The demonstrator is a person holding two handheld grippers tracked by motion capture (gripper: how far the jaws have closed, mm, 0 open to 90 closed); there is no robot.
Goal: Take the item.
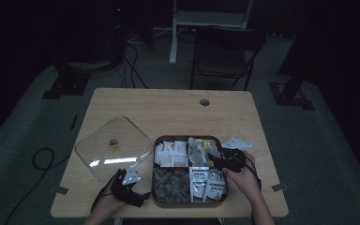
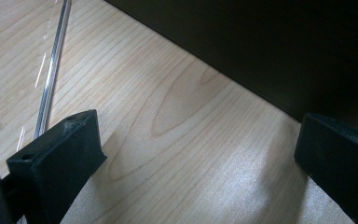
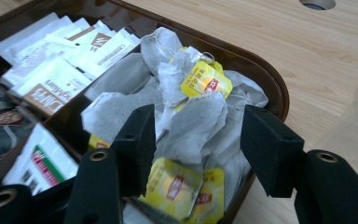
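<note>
The right gripper [image 3: 196, 135] is reaching into the far right compartment of the dark sectioned tray [image 1: 155, 140], where a loose heap of grey tea bags [image 3: 186, 93] with yellow tags is lying. Its two black jaws are standing part-way apart on either side of one upstanding tea bag [image 3: 193, 128], bracketing it without yet pressing on it, so nothing is gripped so far; the bag is sitting proud of the pile, which is probably why it is the one being singled out. In the high view the right gripper [image 1: 222, 158] is hovering over that same compartment, with the person's right hand [image 1: 243, 177] coming in from the tray's near right corner. The neighbouring sections are holding white sachets [image 3: 60, 60] and red-and-green packets [image 1: 207, 183], each kind kept to its own compartment, so the pick can be made cleanly from one sort. The clear lid [image 1: 113, 147] is lying on the table [image 1: 168, 108] to the left of the tray, apart from it, evidently set aside to give free access. The left gripper [image 1: 130, 176] is resting low on the table just beside the tray's near left corner, its jaws spread wide and empty over bare wood, with the lid's edge [image 2: 51, 70] at its side; it is seemingly parked there out of the way while the right does the picking.
</note>
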